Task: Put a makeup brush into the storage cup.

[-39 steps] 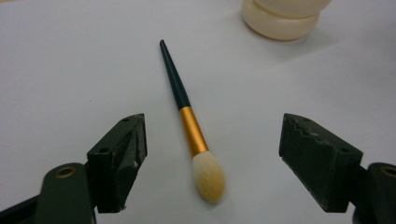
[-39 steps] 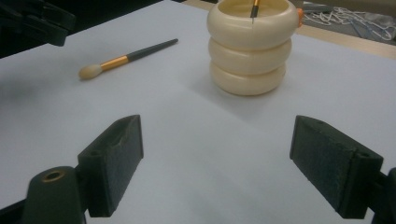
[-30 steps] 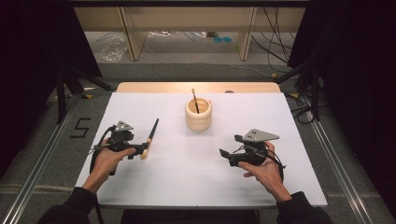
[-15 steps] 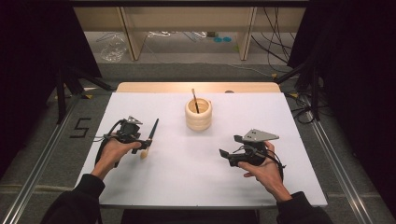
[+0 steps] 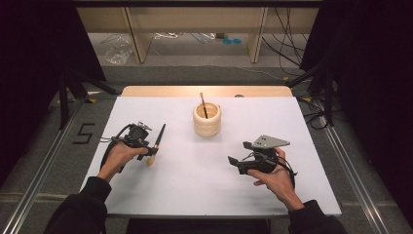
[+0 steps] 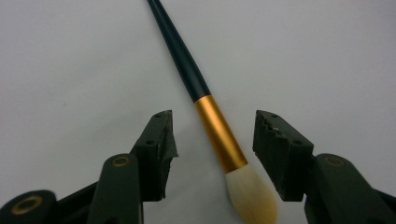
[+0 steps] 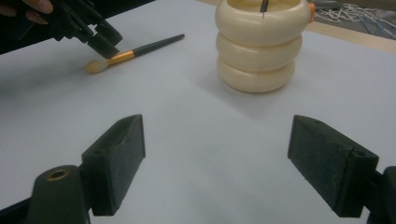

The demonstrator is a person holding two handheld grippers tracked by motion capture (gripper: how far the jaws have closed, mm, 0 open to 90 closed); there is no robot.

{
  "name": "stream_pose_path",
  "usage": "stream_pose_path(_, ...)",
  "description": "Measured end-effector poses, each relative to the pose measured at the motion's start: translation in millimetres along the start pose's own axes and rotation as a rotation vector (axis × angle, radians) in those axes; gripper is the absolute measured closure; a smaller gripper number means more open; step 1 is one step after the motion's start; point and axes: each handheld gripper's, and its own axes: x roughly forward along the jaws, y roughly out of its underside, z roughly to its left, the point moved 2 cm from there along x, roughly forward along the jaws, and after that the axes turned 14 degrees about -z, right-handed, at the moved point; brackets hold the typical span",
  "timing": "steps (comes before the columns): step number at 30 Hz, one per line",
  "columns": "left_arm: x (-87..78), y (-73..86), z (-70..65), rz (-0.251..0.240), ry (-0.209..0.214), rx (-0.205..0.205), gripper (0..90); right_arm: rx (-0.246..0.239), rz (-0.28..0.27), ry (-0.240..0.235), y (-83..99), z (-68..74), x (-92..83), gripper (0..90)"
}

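I have the left tongs [image 5: 147,152] low over the white worktop [image 5: 195,185] on its left side, and the brush [image 6: 212,122] lies flat on the sheet right between their jaws. Along those jaws I see the gold ferrule in the gap, the pale bristle tuft nearest me and the dark handle running away toward the far side; there is bare sheet on both sides of the ferrule, so the pads are not pressing on it. The jaws have just been closing in on the brush, but for now they are released and grasp nothing. From above, the brush [image 5: 157,144] slants from its tuft on the near side up and slightly right toward the far edge, well to the left of the cream ribbed holder [image 5: 207,119], which stands upright at the middle of the far half of the worktop with a second dark stick leaning inside it. My right tongs [image 5: 234,162] sit on the near right of the worktop, pointing left, jaws spread wide with only white sheet between them; they are released too. Looking along them I see the holder [image 7: 257,46] ahead on the far side and the brush [image 7: 133,52] at far left, under the left tongs [image 7: 103,42].
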Motion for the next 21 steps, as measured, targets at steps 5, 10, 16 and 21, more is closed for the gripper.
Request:
stream_pose_path(5,-1.6,-10.3,2.2,0.053,0.022,0.008,51.4,0.0,0.001,-0.003,-0.2,0.2,-0.1,20.0)
stream_pose_path(10,1.3,-13.9,3.2,0.077,0.029,0.01,52.8,0.001,0.0,-0.006,0.3,0.3,0.4,20.1)
stream_pose_path(16,10.4,-14.8,3.2,0.111,0.032,0.007,55.3,0.0,0.001,-0.01,0.3,1.0,0.8,20.2)
stream_pose_path(21,14.9,-14.5,2.6,0.132,0.041,0.031,58.3,0.002,0.012,-0.02,0.4,1.4,0.4,20.1)
